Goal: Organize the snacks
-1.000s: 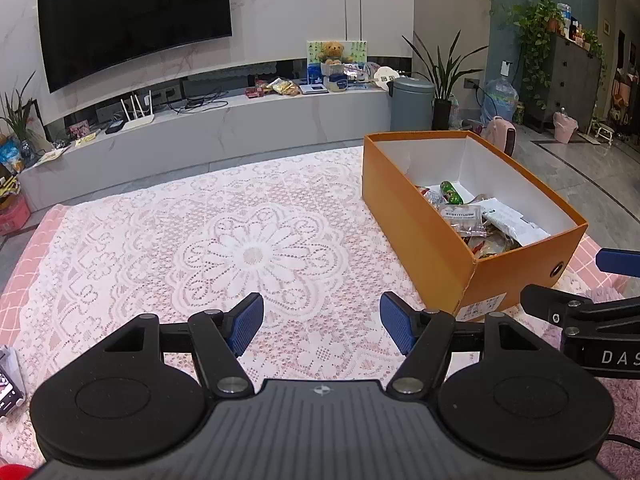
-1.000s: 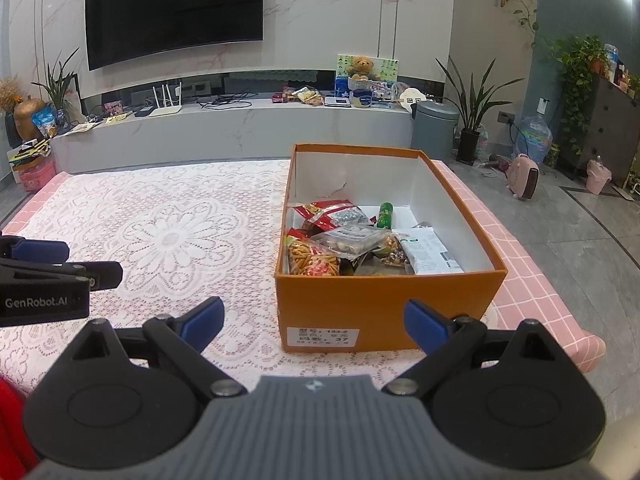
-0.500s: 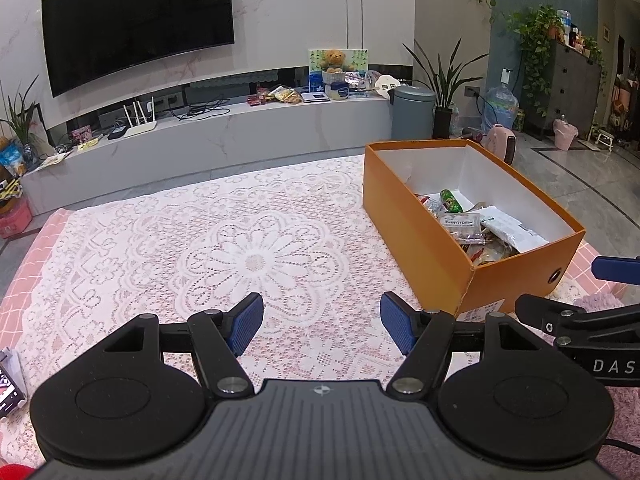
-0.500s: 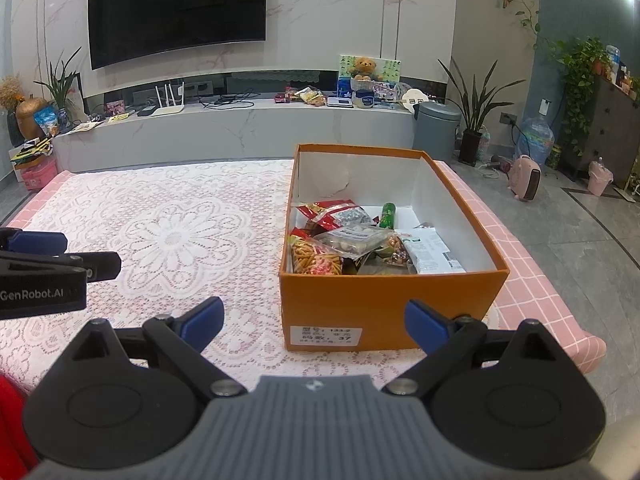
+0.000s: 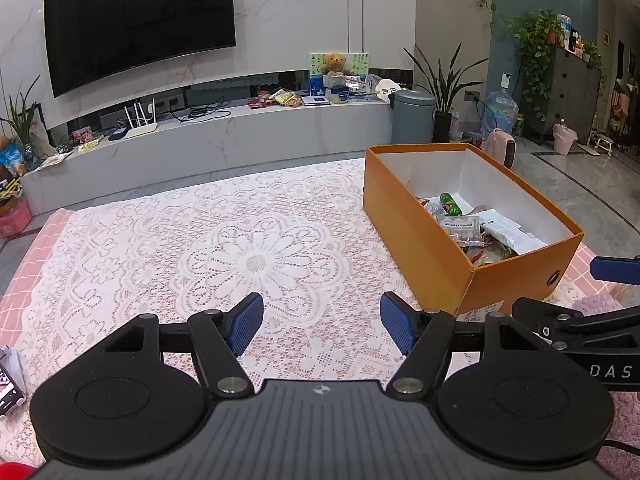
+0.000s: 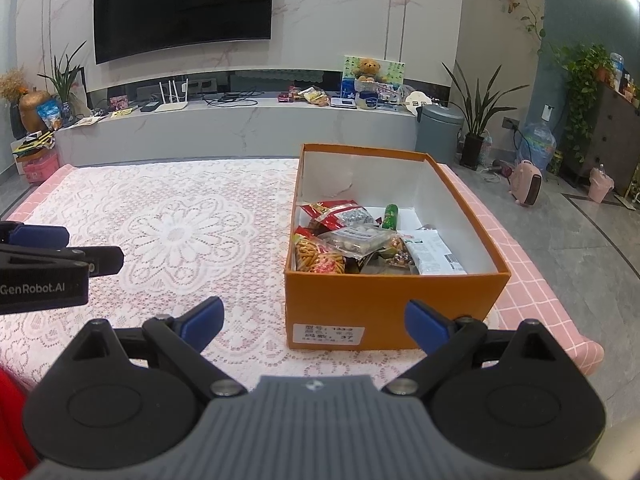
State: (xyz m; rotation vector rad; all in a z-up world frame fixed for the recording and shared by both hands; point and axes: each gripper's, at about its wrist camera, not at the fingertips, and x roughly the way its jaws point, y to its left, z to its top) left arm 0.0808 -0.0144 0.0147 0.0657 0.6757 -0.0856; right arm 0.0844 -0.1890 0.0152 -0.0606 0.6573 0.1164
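Note:
An open orange cardboard box stands on the lace-covered table and also shows in the left wrist view. It holds several snack packets, a green tube and a white packet. My left gripper is open and empty above the lace, left of the box. My right gripper is open and empty just in front of the box's near wall. Each gripper shows at the edge of the other's view.
The table carries a white lace cloth over pink. A phone-like item lies at its near left edge. Beyond are a marble TV bench, a grey bin and potted plants.
Both grippers have drawn back and risen slightly, so the box looks a little farther off. Both stay open and empty.

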